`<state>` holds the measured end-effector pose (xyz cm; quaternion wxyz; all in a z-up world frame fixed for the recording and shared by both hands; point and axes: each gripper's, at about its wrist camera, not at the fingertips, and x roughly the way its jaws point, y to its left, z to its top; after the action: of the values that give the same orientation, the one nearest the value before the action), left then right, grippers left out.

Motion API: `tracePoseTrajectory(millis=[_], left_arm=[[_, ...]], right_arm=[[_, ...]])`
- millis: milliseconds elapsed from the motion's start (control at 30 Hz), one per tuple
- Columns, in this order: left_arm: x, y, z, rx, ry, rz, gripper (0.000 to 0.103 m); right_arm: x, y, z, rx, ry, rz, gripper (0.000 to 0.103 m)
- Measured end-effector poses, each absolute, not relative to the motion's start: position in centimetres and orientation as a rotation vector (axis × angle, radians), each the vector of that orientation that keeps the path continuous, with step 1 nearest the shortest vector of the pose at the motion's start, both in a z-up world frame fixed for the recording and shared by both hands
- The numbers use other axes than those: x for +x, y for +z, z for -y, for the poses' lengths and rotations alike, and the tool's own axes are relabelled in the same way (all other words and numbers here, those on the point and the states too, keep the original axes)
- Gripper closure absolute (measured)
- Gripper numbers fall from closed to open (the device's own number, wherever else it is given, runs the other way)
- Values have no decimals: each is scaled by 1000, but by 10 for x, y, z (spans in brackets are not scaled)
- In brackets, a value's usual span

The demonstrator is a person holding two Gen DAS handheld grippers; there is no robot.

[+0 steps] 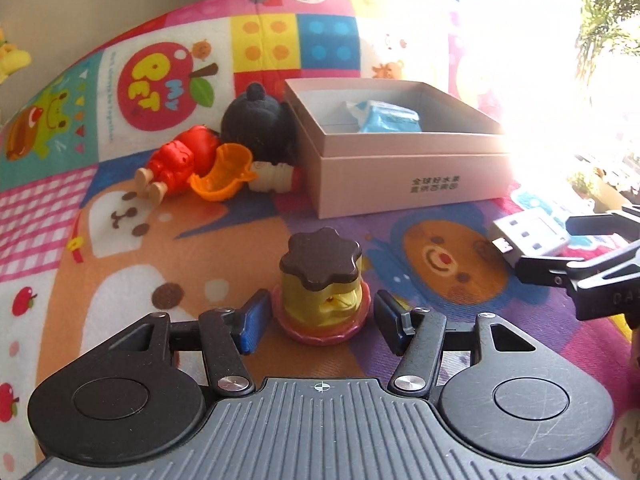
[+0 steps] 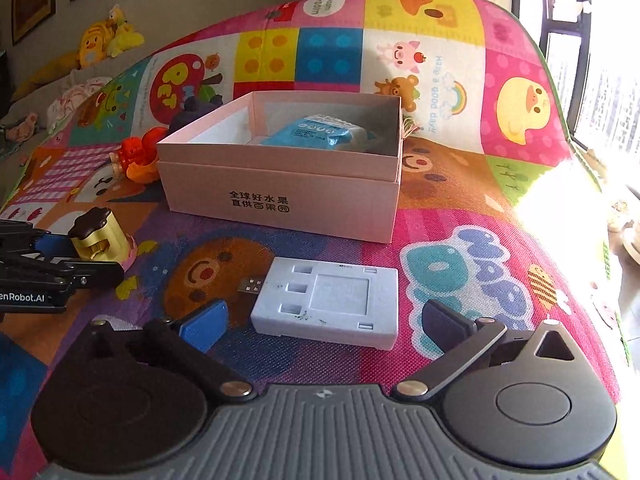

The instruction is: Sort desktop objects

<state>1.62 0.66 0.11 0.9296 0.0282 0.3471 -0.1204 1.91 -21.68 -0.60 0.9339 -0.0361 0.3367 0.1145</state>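
Observation:
A yellow toy figure with a brown flower-shaped cap (image 1: 320,288) stands on the colourful play mat, between the fingers of my open left gripper (image 1: 318,320), a small gap on each side; it also shows in the right wrist view (image 2: 100,236). A white flat USB device (image 2: 328,300) lies between the fingers of my open right gripper (image 2: 324,322); it also shows in the left wrist view (image 1: 528,232). A pink open box (image 1: 400,152) holds a blue packet (image 1: 390,118). The box (image 2: 280,196) also appears in the right wrist view.
Left of the box lie a red toy figure (image 1: 176,162), an orange cup-shaped toy (image 1: 224,174), a black knitted toy (image 1: 260,120) and a cream toy (image 1: 274,178). Plush toys (image 2: 104,40) sit beyond the mat. Bright window glare washes out the right side.

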Motion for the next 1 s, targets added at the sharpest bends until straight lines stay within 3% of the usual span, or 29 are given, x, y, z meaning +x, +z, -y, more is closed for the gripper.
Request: tracePoseTrajectory(millis=[267,1000], left_arm=[[8,-5,0,51,-218,-693,7],[14,-5,-16,-59,-172,-696,0]], right_arm=[[29,-12,217,-53,239,-753,0],[32,-14,213,-78,233,-764,0]])
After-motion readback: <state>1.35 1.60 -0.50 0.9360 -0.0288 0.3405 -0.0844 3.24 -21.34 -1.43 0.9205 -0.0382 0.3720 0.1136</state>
